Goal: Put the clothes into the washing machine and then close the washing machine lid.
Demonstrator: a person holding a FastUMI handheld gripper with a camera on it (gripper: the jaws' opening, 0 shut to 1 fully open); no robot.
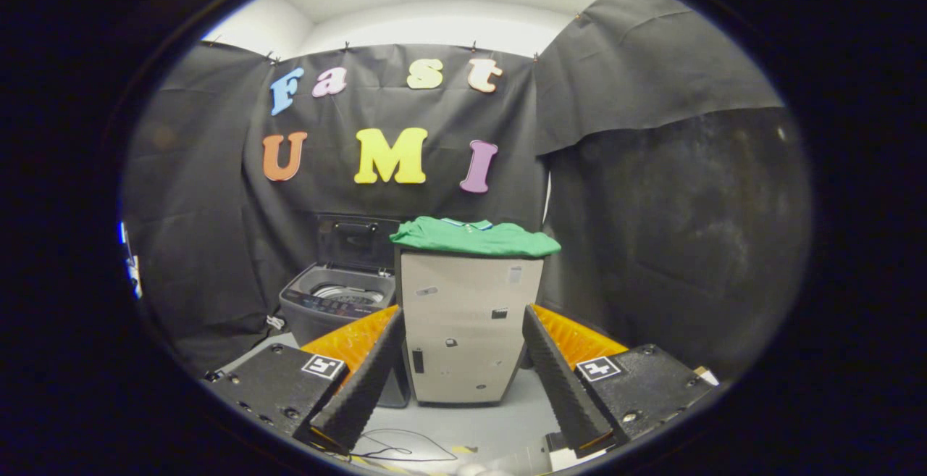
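Green clothes (pixel 476 238) lie folded on a pale cabinet (pixel 467 331) beside the washing machine (pixel 334 302), its lid (pixel 356 240) raised, well beyond the hand-held gripper (pixel 463 382), whose fingers spread wide and empty, so loading and closing both remain.

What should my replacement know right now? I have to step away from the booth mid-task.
Gripper: open, holding nothing, its fingers spread well short of the cabinet.
Green clothes: folded on top of the beige cabinet, beyond the fingers.
Washing machine: on the floor beside the cabinet, lid raised, drum showing.
Done: nothing yet.
Left: grasp the clothes, drop them into the drum, close the lid.
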